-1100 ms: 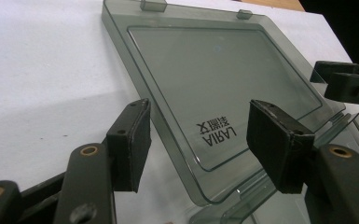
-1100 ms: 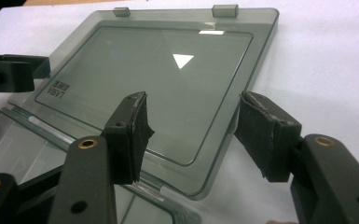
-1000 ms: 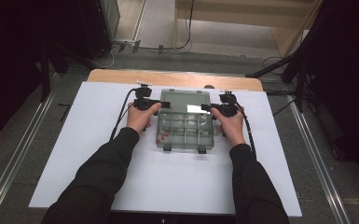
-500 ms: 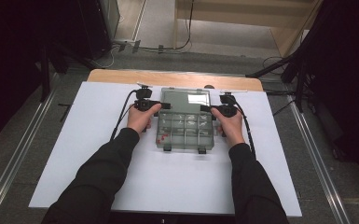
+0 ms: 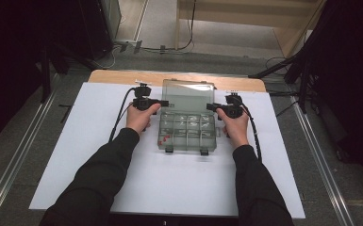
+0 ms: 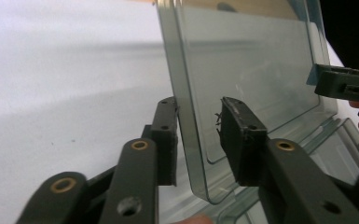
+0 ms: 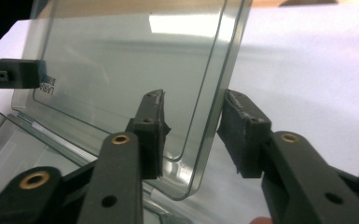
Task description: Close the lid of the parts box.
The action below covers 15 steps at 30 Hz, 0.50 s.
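Clear plastic box [image 5: 187, 127], two grippers

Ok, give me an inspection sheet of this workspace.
surface: white sheet on a wooden table
job's things: clear box, lid raised; red bits in a front-left compartment
clutter: nothing seen
grippers: left claw and right claw each straddle a side edge of the lid; jaws have just been closing, not clamped yet
cables: a cable trails from each claw over the sheet
surroundings: grey floor, rails either side, dark stands
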Available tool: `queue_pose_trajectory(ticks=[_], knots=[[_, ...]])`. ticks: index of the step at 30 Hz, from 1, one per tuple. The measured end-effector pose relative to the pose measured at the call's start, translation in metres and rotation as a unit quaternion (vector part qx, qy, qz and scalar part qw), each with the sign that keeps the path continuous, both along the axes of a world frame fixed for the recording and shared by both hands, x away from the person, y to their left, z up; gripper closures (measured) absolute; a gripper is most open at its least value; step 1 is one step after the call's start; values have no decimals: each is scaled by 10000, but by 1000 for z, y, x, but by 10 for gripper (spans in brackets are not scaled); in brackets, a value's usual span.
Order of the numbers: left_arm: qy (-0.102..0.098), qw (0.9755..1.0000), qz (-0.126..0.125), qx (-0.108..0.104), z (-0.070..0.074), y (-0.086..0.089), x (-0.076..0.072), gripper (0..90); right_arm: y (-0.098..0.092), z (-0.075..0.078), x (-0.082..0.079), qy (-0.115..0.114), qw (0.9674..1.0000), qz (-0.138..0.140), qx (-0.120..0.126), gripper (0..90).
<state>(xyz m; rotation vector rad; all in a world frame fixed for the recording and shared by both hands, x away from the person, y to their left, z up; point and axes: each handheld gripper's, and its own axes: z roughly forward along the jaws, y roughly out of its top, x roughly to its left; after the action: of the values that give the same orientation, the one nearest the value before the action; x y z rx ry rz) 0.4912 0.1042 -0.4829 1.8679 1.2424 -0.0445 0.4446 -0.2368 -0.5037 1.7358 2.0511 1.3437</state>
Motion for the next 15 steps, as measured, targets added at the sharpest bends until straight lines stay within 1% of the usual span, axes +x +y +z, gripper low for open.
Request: queue_pose_trajectory(ticks=[1,3,4,6,7,9,11,13,15], knots=[[-18,10000,-19,-14,1,1,0,706,-1,2,-1,-26,10000,-28,1,667],[-131,9999,-43,-1,4,2,-2,730,-2,6,-3,-108,9999,-50,15,703],[-181,9998,-25,47,6,1,-3,739,-3,7,-4,-130,9999,-66,23,718],[-342,9994,-27,98,9,0,-6,753,-5,9,-6,-172,9998,-57,57,748],[-394,9991,-23,166,10,-1,-7,755,-6,10,-7,-186,9998,-67,84,762],[-451,9988,-26,168,10,-1,-8,755,-7,12,-10,-206,9997,-85,116,790],[-499,9986,-42,141,10,-1,-9,757,-9,12,-12,-231,9996,-107,73,833],[-549,9984,-28,137,10,-1,-11,757,-9,12,-13,-257,9995,-126,100,844],[-556,9983,-66,151,11,0,-12,757,-9,13,-15,-322,9994,-110,20,848]])
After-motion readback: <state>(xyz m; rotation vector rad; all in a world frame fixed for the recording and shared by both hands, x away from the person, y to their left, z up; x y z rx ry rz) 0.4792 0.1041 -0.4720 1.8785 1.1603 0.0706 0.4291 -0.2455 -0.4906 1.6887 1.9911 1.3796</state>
